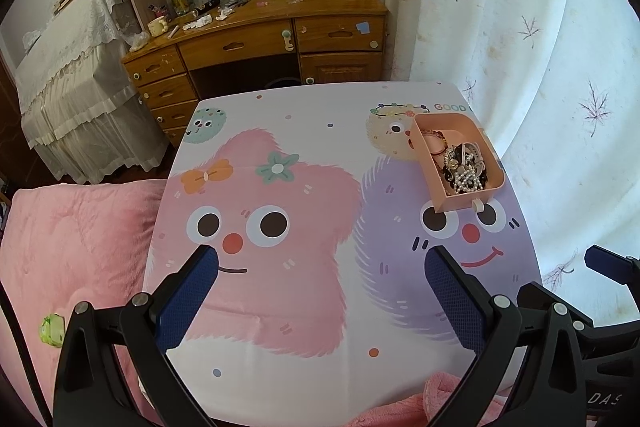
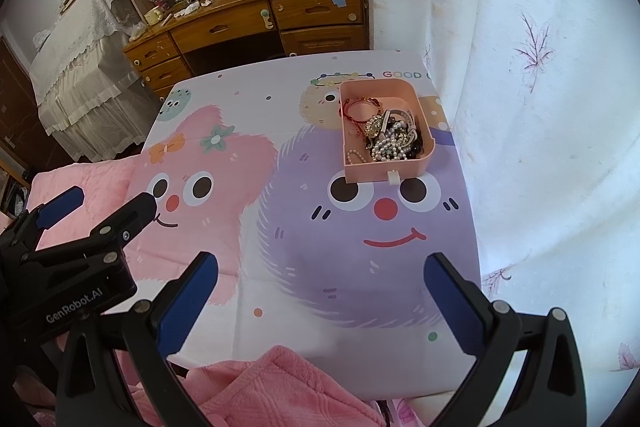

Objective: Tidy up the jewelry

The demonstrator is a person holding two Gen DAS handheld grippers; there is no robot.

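I hold my left gripper (image 1: pixel 320 267) and my right gripper (image 2: pixel 320 271) low over the near edge of the surface (image 2: pixel 280 327). The fingers on both are wide apart and hold nothing. The surface has a cloth with a pink star face and a purple fuzzy face. The pink tray (image 2: pixel 426 131) sits at the far right, above the purple face. The jewelry (image 2: pixel 390 139) is all piled inside it: pearls, beads and a red cord.
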